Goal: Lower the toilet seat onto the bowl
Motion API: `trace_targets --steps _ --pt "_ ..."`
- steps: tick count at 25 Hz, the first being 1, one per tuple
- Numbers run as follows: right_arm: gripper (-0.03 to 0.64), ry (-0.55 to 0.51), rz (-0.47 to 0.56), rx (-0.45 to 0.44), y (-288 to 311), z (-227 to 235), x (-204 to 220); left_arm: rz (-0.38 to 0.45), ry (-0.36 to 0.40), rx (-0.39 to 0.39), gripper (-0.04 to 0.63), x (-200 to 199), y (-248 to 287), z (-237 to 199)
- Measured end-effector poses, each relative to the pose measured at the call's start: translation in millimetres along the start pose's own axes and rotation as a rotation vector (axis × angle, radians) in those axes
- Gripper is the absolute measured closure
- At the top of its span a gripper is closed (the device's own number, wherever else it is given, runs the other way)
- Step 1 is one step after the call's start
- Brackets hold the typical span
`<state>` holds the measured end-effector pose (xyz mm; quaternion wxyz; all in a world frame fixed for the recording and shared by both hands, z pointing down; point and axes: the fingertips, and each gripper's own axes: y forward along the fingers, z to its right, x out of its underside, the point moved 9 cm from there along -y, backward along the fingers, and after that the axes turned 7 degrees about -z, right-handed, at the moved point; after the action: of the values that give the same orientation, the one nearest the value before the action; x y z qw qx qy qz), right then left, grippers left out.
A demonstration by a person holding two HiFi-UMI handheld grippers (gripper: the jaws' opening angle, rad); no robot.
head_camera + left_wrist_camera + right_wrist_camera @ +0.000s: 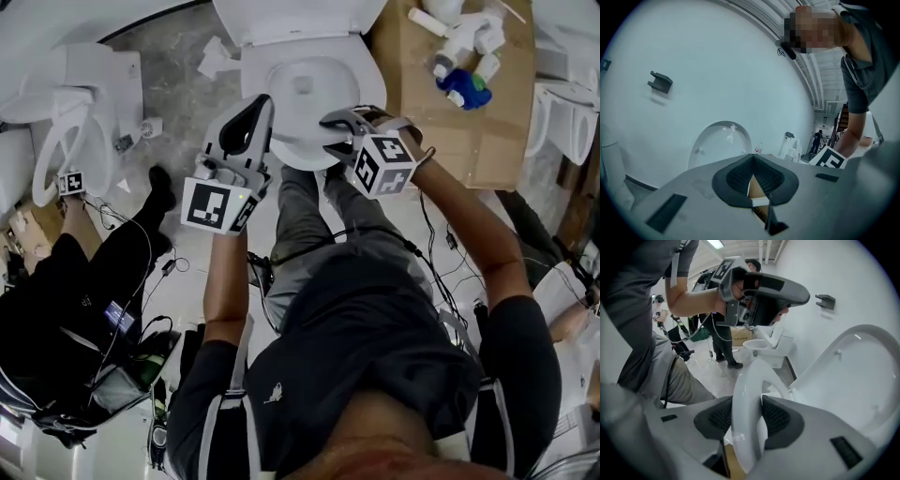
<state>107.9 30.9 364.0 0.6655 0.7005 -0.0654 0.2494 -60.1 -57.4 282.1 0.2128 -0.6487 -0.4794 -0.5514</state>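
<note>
You have the white oval plastic toilet seat [747,390] standing edge-on between the jaws of your right tool [746,405], and the ribbed dark pads look to lie against its front rim on both sides, so I read that as a narrow grip on the seat. A wide gap shows between the seat and the raised white lid [855,376], so by my judgement most of the lowering is done. What remains is the last stretch down onto the white ceramic toilet bowl [251,84] and then letting go. No view shows whether the front of the seat is touching the bowl's rim. Your left tool [752,157] has its tips together with nothing between them, and it hangs just beside the bowl, taking no part. There is no surface here, only the pale floor [197,281], strewn with black cables [441,253]. A flat brown cardboard sheet [506,131] lies just to the right of the bowl, carrying white bottles [464,37]. More white toilets stand to the left [66,122] and right [562,112], another person in black [84,281] crouches on the left, and the plain white wall [717,70] carries a small grey bracket [660,82]
</note>
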Motion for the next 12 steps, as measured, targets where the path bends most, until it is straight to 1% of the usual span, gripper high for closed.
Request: trace_targets --steps 3,9,12 --pt "0.431 -0.009 -0.019 -0.043 15.9 -18.7 5.7 -0.006 -0.005 0.0 0.592 3.3 -0.4 4.4" --pt "0.408 -0.062 -0.067 -0.093 53.2 -56.4 18.8 -0.018 -0.015 -0.01 0.592 15.0 -1.7 3.4" --pt "0.394 -0.066 -0.087 -0.124 71.2 -70.4 25.2 -0.03 -0.023 -0.017 0.592 23.1 -3.5 1.4"
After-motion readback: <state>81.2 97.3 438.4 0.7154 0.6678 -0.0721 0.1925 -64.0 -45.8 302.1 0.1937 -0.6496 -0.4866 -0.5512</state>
